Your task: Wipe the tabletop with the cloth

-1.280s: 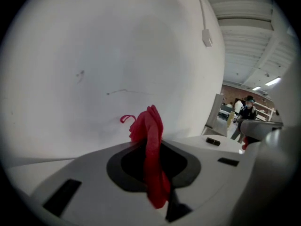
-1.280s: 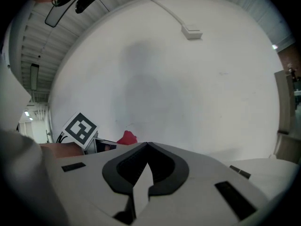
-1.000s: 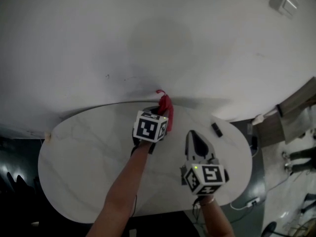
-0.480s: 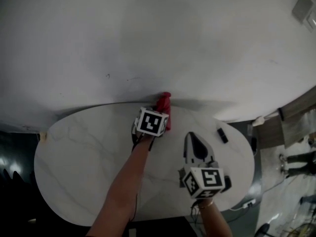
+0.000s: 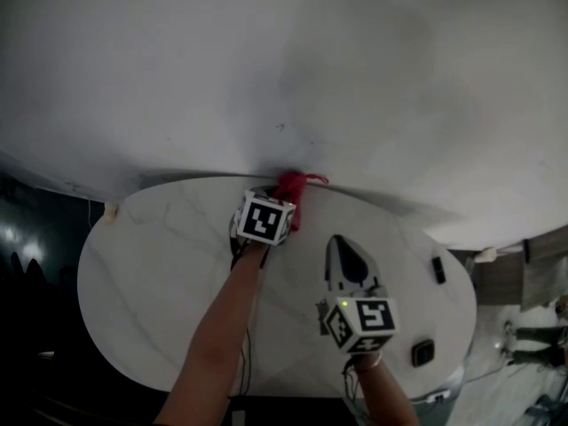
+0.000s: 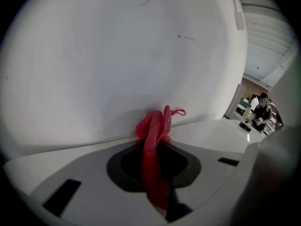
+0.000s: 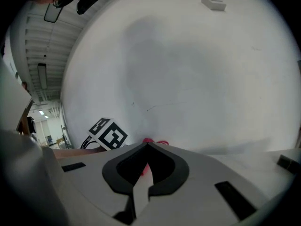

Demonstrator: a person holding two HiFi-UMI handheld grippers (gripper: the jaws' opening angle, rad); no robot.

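A red cloth (image 5: 291, 187) (image 6: 155, 149) is bunched at the far edge of the white marble tabletop (image 5: 160, 282), right against the white wall. My left gripper (image 5: 283, 204) (image 6: 154, 128) is shut on it, and the cloth's end sticks out past the jaw tips. My right gripper (image 5: 343, 241) (image 7: 146, 146) is shut with nothing in it. It hovers over the table's middle right, nearer to me than the left one. In the right gripper view a bit of the cloth (image 7: 148, 141) and the left gripper's marker cube (image 7: 109, 134) show ahead.
Two small black objects (image 5: 437, 269) (image 5: 422, 352) lie near the table's right end. The wall (image 5: 266, 69) runs along the whole far edge. Dark floor lies left of and below the table. People stand far off in a room (image 6: 261, 111) to the right.
The left gripper has pushed the cloth closer to the wall, and the cloth is now bunched there. The right gripper has kept its place. The head view has shifted.
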